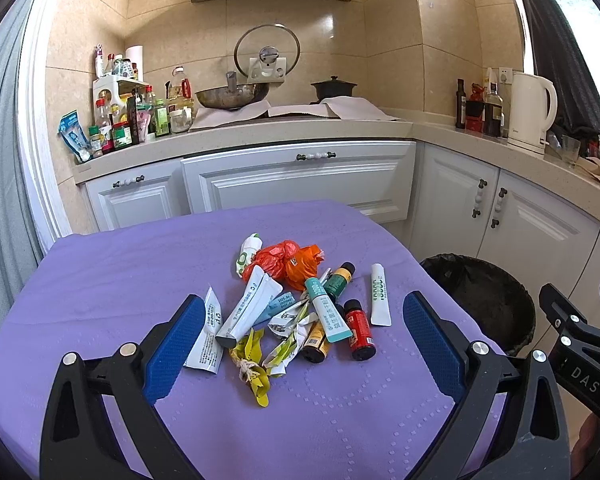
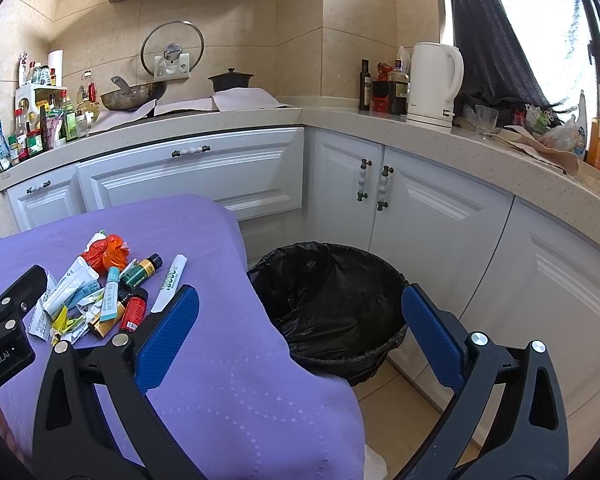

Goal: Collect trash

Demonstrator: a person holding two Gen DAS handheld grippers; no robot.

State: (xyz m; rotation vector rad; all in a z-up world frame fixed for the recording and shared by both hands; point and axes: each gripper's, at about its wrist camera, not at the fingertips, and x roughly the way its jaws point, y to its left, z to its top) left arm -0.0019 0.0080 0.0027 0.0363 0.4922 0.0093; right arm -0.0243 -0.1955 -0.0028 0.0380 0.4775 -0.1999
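1. Lower frame, left wrist view: the left claw [image 1: 303, 344] is spread wide with nothing between its blue pads [image 1: 175, 350]; its near-left pad overlaps the edge of a white sachet [image 1: 208, 340], though whether they touch cannot be told.
2. Lower frame, right wrist view: the right claw [image 2: 300, 336] is likewise spread wide and holds nothing, one pad over the purple-covered tabletop [image 2: 236, 392], the other over the bin's side.
3. Centre of the left wrist view: the trash heap [image 1: 300, 304] lies on the tabletop just past the left claw's pads, between them; in the right wrist view it sits at left, beside that claw.
4. In the heap: a yellow wrapper [image 1: 254, 364], a red bottle [image 1: 359, 334], a teal-capped tube [image 1: 327, 310], and a white tube [image 1: 380, 300] lying slightly apart at right.
5. Behind these, a crumpled orange bag [image 1: 290, 260]; small print on the tubes cannot be read.
6. Right of the tabletop, a black-lined bin [image 2: 332, 300] stands on the floor, its near rim hidden by the cloth.
7. Top of frame: white cabinets [image 1: 300, 178] and a cluttered kitchen counter.
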